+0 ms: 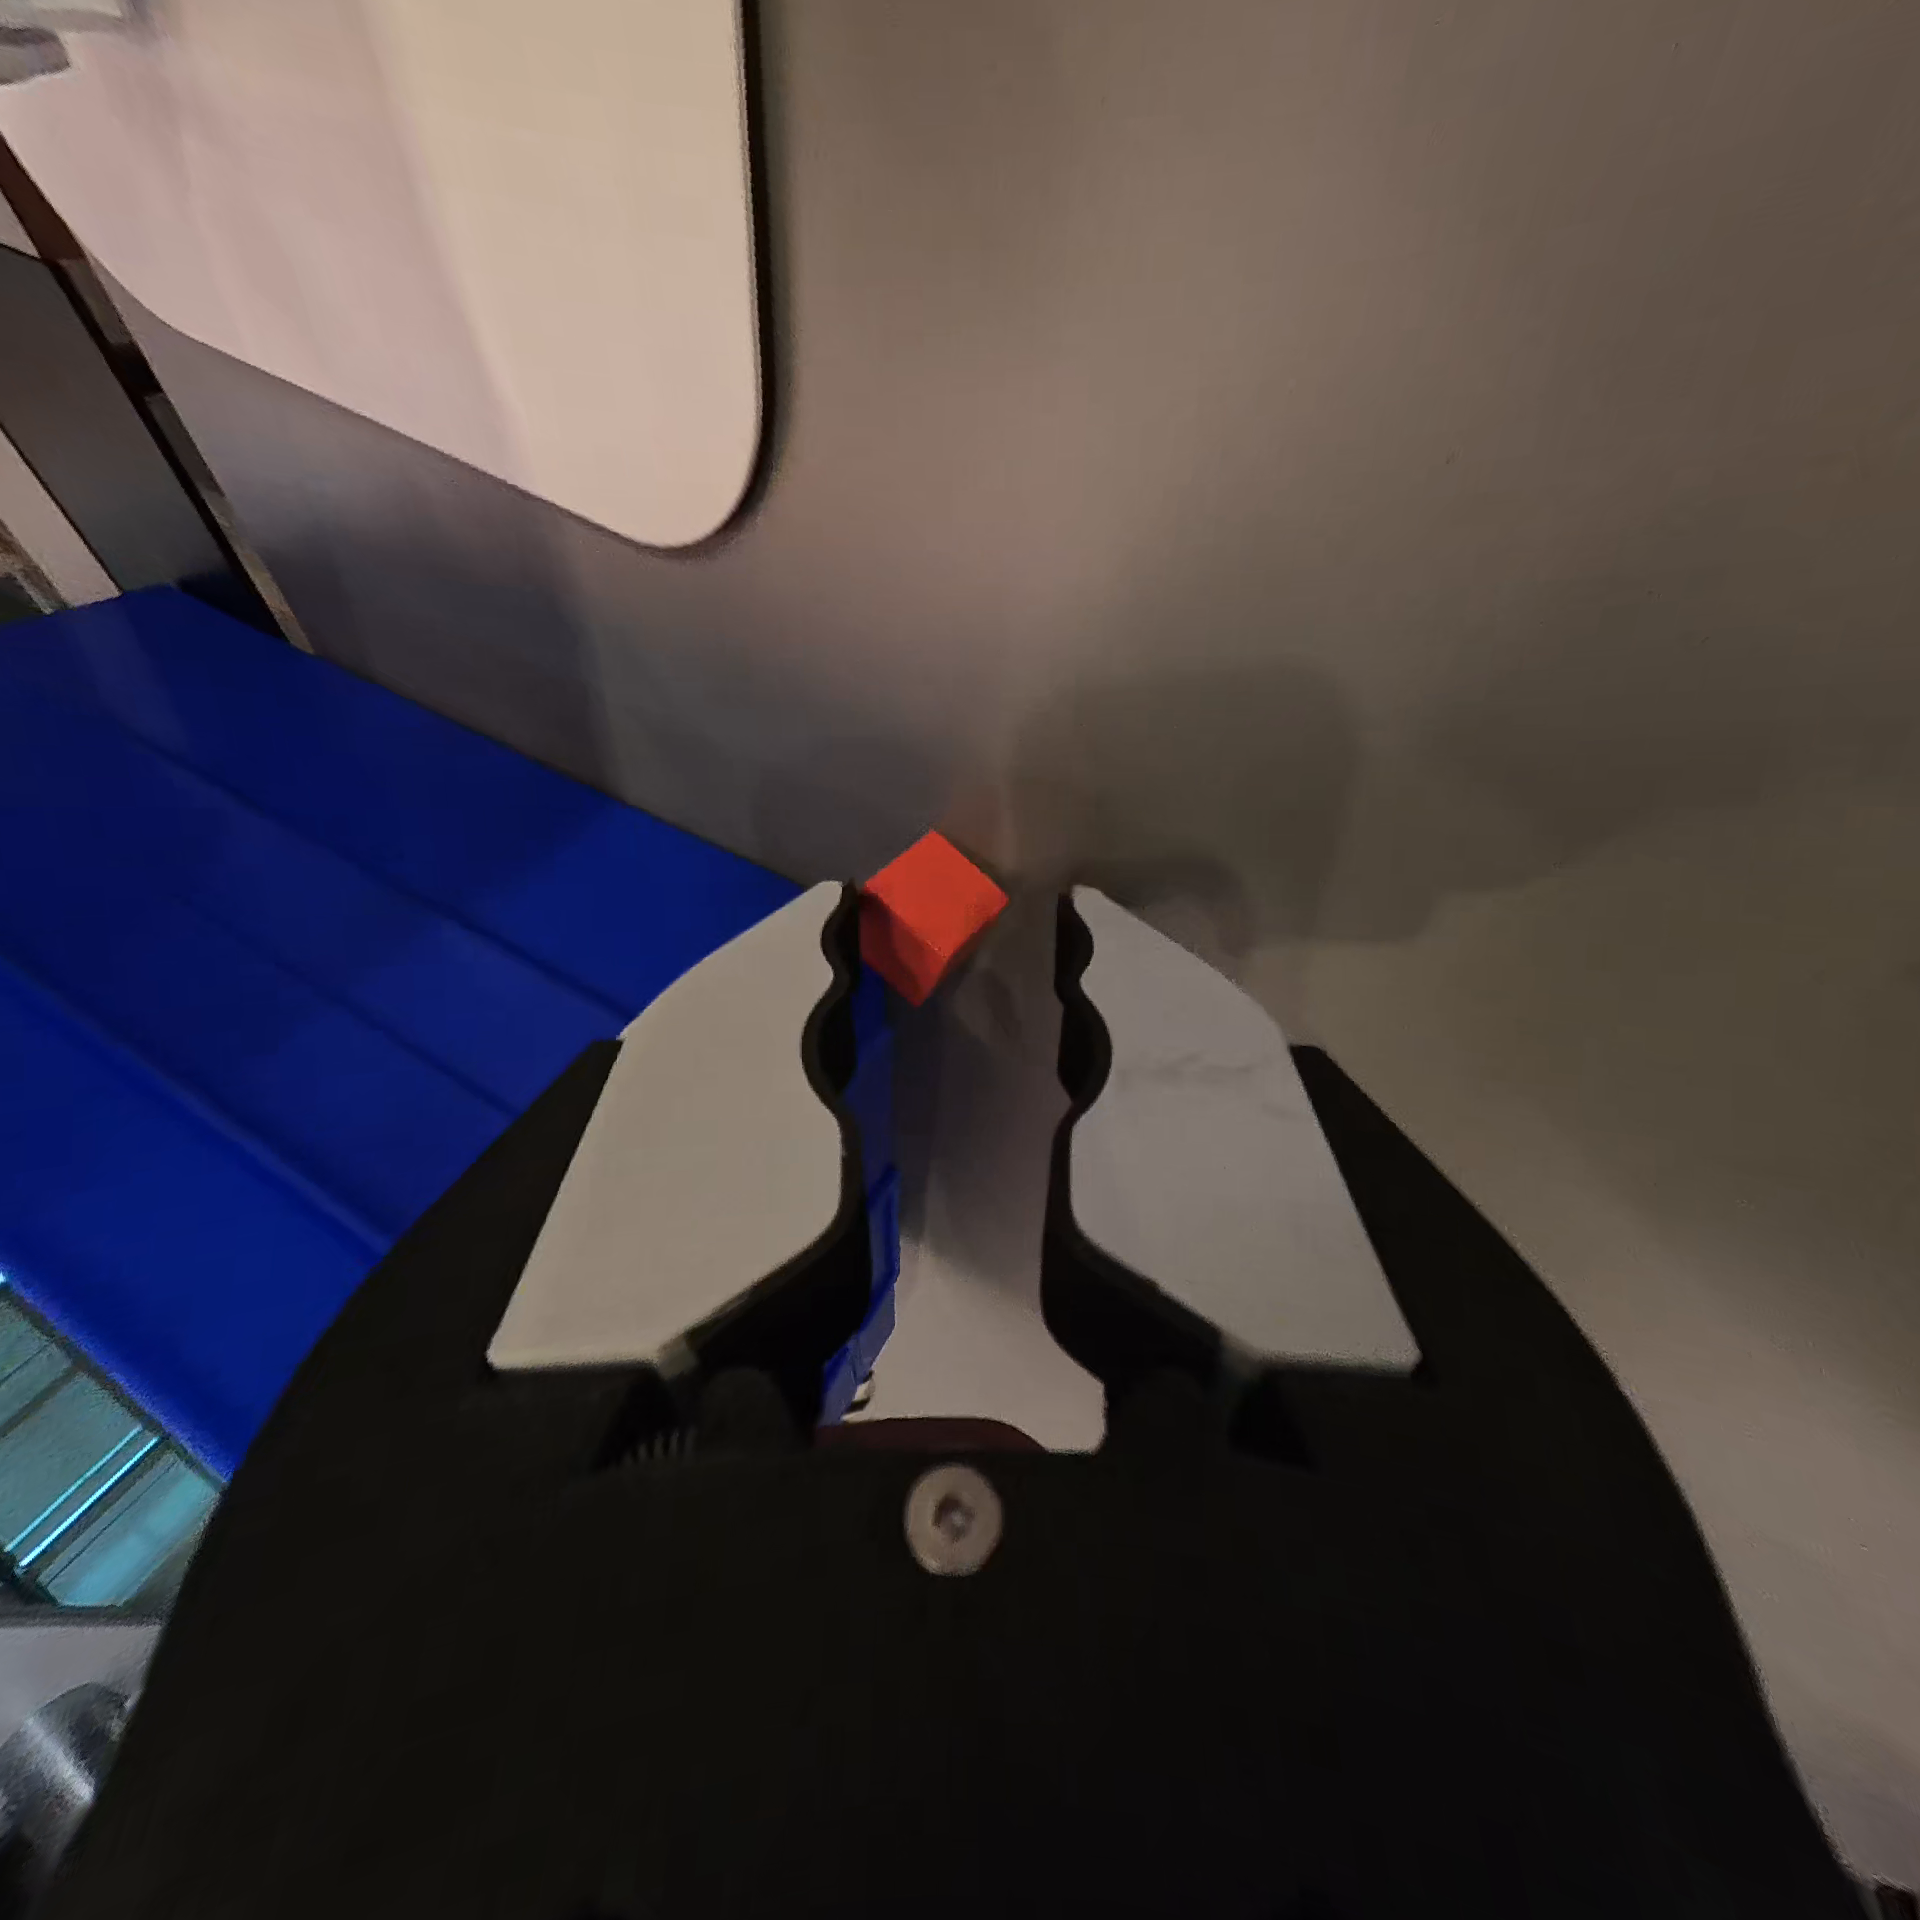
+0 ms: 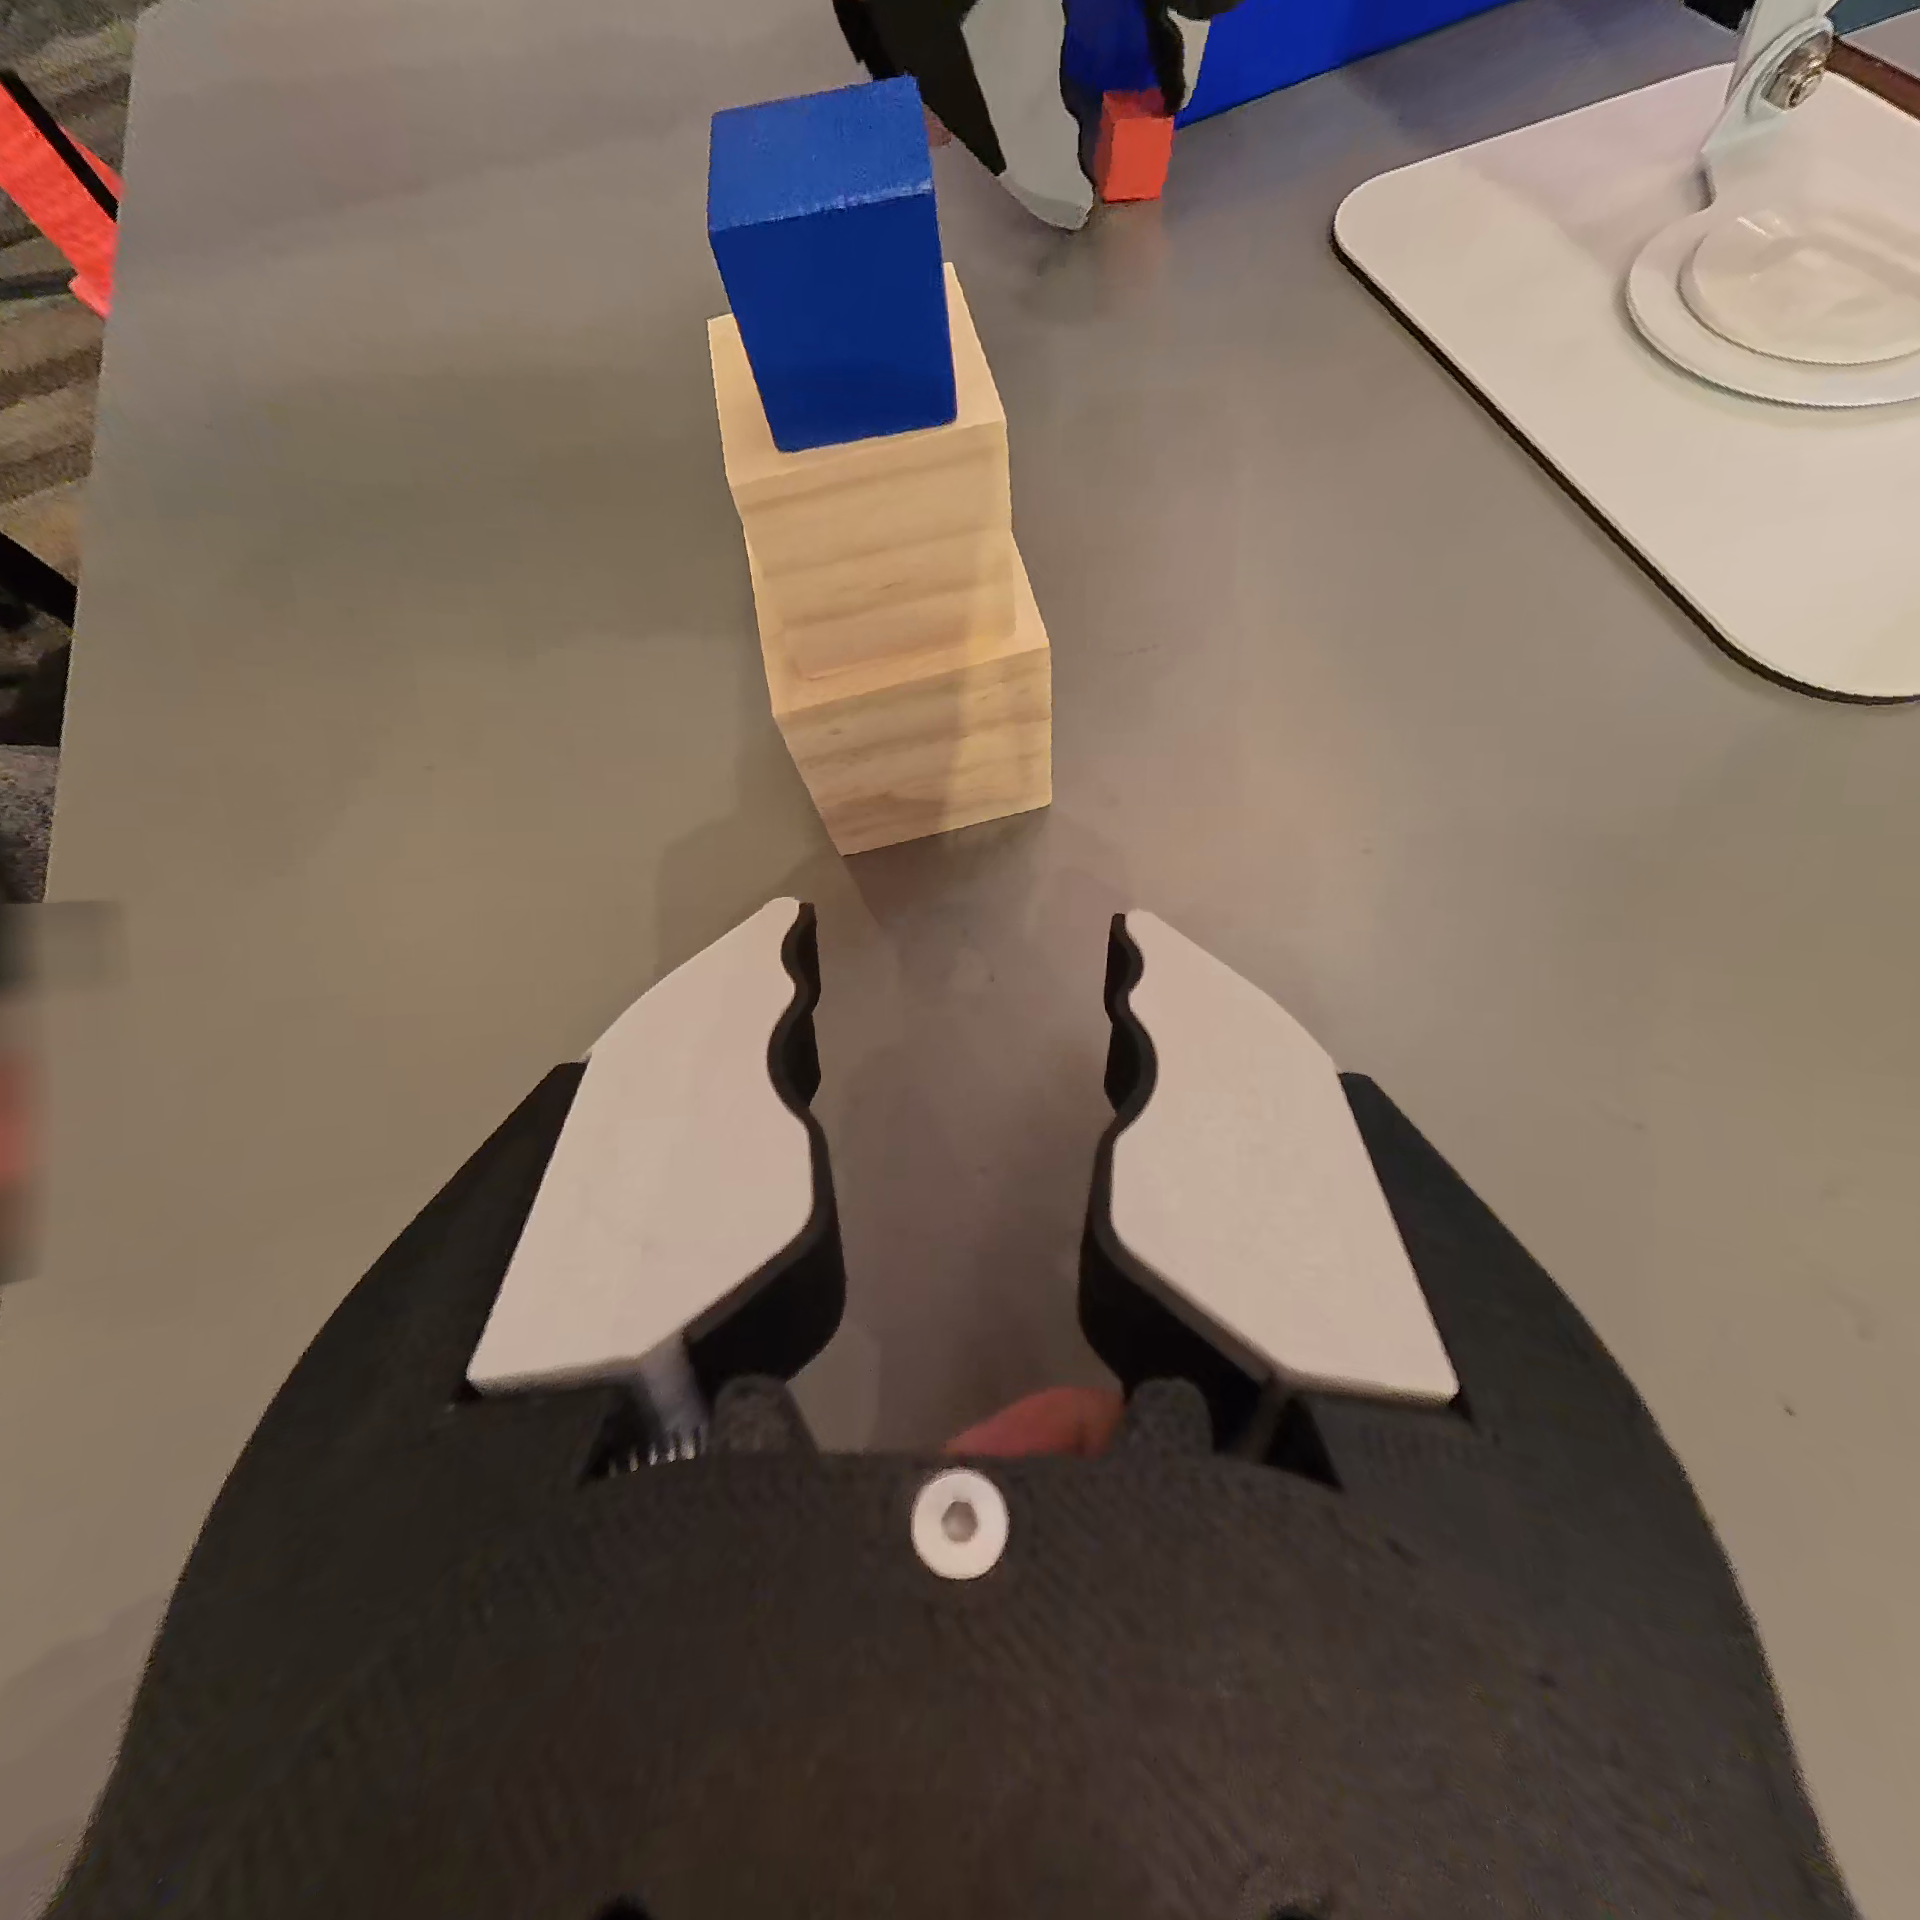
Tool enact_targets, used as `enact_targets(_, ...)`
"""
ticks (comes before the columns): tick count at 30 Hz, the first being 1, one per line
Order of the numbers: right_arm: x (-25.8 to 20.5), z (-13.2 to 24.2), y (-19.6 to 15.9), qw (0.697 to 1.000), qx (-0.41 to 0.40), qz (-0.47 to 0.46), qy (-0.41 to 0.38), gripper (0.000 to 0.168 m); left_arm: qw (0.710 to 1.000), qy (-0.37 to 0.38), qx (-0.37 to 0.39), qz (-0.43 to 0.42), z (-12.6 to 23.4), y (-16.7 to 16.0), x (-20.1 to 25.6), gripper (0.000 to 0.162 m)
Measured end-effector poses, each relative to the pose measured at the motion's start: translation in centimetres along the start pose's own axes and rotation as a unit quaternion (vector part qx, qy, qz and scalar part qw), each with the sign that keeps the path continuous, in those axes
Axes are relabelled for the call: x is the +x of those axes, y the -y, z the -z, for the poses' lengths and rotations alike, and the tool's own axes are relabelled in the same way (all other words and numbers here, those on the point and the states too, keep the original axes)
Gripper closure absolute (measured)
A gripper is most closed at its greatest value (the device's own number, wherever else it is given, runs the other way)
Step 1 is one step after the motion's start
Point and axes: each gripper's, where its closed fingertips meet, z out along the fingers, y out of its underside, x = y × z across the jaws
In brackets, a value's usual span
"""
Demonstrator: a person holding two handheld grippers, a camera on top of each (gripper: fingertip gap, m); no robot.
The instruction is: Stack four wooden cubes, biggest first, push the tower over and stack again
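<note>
- Three cubes are stacked on the grey worktop [image 2: 416, 623]: the biggest pale wooden cube [image 2: 925, 738] at the bottom, a second pale cube [image 2: 873, 488] on it, the blue cube [image 2: 831, 260] on top.
- The small red cube [image 1: 930, 914] is left, lying at 1 o'clock from the tower, beside a blue bin [image 1: 312, 935].
- The left gripper [image 1: 951, 904] has its jaws narrowly apart around this cube, not clamped.
- The right gripper [image 2: 961, 925] waits at 6 o'clock from the tower, its jaws apart and empty.
- The push and the second stack are not yet done, I judge.

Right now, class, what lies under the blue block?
Under the blue block sit two plain wooden cubes, stacked smaller on larger, on the grey table. The faces where they meet are covered.
</note>
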Motion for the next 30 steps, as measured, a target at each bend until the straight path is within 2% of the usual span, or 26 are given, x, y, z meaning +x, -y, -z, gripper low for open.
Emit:
enact_targets(2,0.0,0.0,0.0,1.000,0.001,0.000,-0.001,0.115,1.000,-0.026,-0.011,0.000,-0.1,-0.1,0.1,0.125)
enact_targets(4,0.0,0.1,0.0,1.000,0.003,-0.002,-0.001,0.115,0.998,-0.062,-0.021,-0.002,-0.2,-0.4,0.8,0.141)
enact_targets(8,0.0,0.1,0.0,1.000,0.000,0.000,-0.001,0.115,0.997,-0.083,-0.005,-0.003,0.1,-0.5,2.1,0.154)
enact_targets(13,-0.1,0.1,-0.1,1.000,-0.002,0.001,0.001,0.115,0.988,-0.143,0.050,0.009,2.3,-1.3,6.1,0.146)
enact_targets(15,-0.1,0.0,-0.1,1.000,-0.003,0.001,0.001,0.115,0.988,-0.138,0.063,0.021,2.9,-2.6,7.0,0.138)
enact_targets(19,-0.1,0.0,-0.1,1.000,-0.002,0.000,0.001,0.115,0.972,-0.105,0.187,0.100,5.2,-3.5,6.5,0.124)
enact_targets(21,0.0,0.0,-0.1,1.000,-0.002,0.000,0.000,0.115,0.950,-0.094,0.249,0.165,5.7,-4.2,5.2,0.120)
enact_targets(23,0.0,0.0,-0.1,1.000,-0.001,-0.002,0.000,0.115,0.926,-0.069,0.282,0.240,4.8,-4.9,3.5,0.120)
enact_targets(25,0.1,0.1,0.0,1.000,0.003,-0.005,0.000,0.115,0.923,-0.046,0.282,0.258,3.3,-5.1,3.1,0.117)
enact_targets(30,0.1,0.1,0.1,1.000,0.006,-0.008,0.001,0.116,0.881,-0.065,0.336,0.326,1.7,-3.2,2.2,0.108)
